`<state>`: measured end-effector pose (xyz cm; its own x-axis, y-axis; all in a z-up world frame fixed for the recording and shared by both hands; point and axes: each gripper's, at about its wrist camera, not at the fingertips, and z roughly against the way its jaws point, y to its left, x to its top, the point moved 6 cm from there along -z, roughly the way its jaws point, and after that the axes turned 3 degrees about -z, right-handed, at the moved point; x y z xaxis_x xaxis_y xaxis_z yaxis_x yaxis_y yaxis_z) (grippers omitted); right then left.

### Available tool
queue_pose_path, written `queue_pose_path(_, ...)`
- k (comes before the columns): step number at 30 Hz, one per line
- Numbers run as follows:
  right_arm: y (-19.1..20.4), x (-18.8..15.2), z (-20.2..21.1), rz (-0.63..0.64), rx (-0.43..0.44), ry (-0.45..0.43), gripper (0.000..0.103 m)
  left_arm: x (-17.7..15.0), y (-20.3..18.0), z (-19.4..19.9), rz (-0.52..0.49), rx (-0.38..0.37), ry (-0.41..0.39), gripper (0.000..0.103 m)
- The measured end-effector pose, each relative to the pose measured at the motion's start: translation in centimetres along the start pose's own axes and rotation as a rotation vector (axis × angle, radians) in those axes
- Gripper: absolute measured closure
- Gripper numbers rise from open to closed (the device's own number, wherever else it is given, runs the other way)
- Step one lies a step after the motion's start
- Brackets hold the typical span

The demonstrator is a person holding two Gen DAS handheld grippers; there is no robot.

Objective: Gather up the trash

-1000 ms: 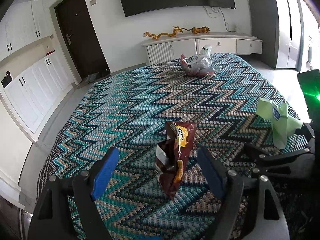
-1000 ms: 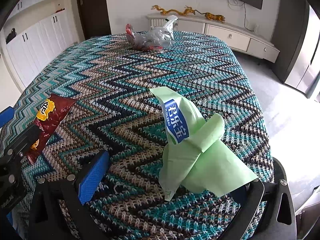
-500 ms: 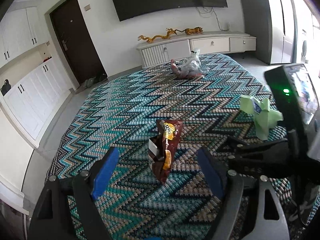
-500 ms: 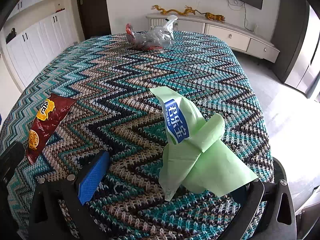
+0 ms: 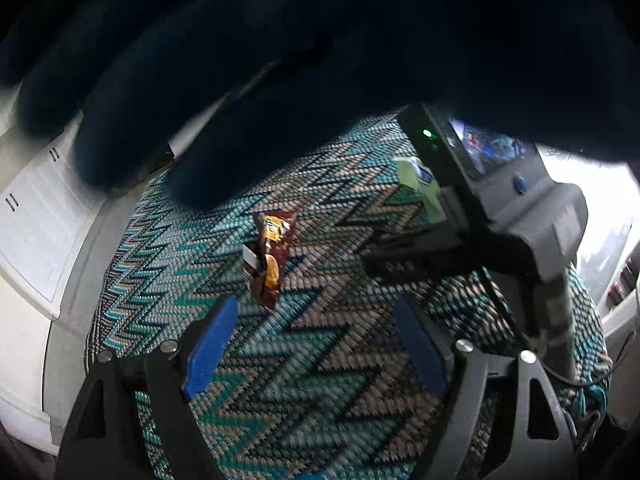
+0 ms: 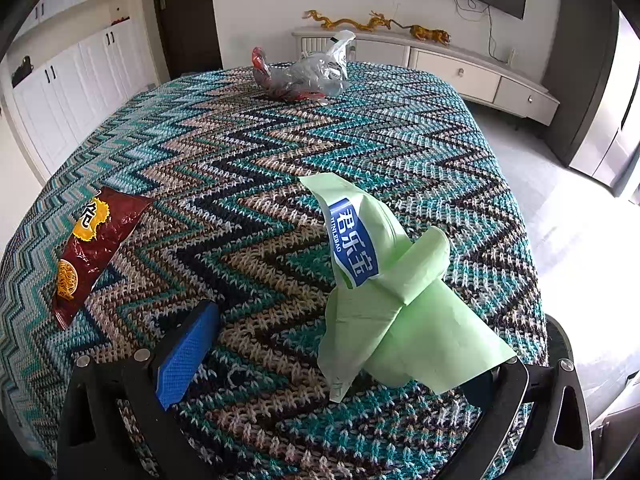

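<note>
A brown snack wrapper (image 5: 270,256) lies on the zigzag knitted tablecloth (image 5: 320,380), ahead of my left gripper (image 5: 316,344), which is open and holds nothing. The same brown wrapper (image 6: 92,248) shows at the left of the right wrist view. A crumpled green wrapper (image 6: 380,300) with a blue label stands between the wide-apart jaws of my right gripper (image 6: 320,320), which is open. It hides the right finger, and the left pad (image 6: 188,356) is clear of it. From the left wrist, the green wrapper (image 5: 416,182) peeks out behind the right gripper's body (image 5: 500,220).
A dark sleeve (image 5: 320,60) blocks the upper half of the left wrist view. A grey plastic bag (image 6: 304,76) with red bits sits at the table's far end. White cabinets (image 6: 76,92) line the left wall. A low sideboard (image 6: 460,68) stands behind the table.
My left gripper has drawn back and risen, so the brown wrapper looks smaller and farther off. A dark sleeve now covers the top of its view. The right gripper and green wrapper have not moved.
</note>
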<state>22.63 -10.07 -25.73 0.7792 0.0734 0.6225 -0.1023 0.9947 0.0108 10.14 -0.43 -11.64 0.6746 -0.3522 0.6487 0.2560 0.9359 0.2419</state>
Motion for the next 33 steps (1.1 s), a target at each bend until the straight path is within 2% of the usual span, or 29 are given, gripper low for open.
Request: queue_pose_path(33,0.0,0.0,0.0,0.000,0.000,0.000,0.000,0.4,-1.1,0.2,-0.011,-0.024,0.000,0.023)
